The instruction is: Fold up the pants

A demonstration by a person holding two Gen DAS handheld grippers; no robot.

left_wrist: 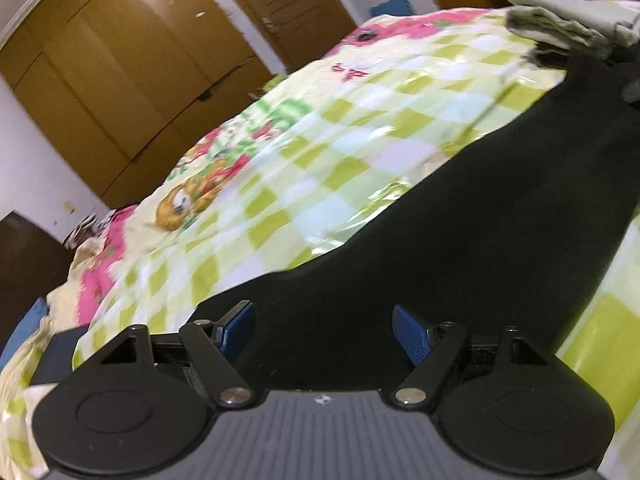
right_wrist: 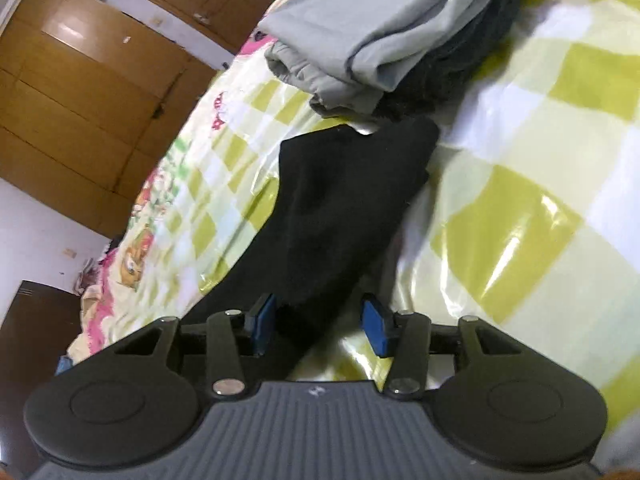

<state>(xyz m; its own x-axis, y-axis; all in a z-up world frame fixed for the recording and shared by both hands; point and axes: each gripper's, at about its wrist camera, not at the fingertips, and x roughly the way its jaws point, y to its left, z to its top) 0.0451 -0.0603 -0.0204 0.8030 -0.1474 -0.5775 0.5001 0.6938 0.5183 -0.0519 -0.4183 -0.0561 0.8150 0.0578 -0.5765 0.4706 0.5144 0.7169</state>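
Black pants (left_wrist: 460, 224) lie stretched on the bed, running from my left gripper toward the upper right. My left gripper (left_wrist: 324, 330) is open, its blue pads either side of the pants' near end, just above the cloth. In the right wrist view the black pants (right_wrist: 332, 208) lie as a long strip on the bed. My right gripper (right_wrist: 322, 324) is open, with the strip's near end between its blue pads (right_wrist: 264, 324).
The bed has a green-and-white checked glossy cover (left_wrist: 320, 140) with pink cartoon prints. A pile of folded grey and dark clothes (right_wrist: 380, 32) sits at the pants' far end; it also shows in the left wrist view (left_wrist: 568, 28). Wooden wardrobes (left_wrist: 120, 80) stand behind.
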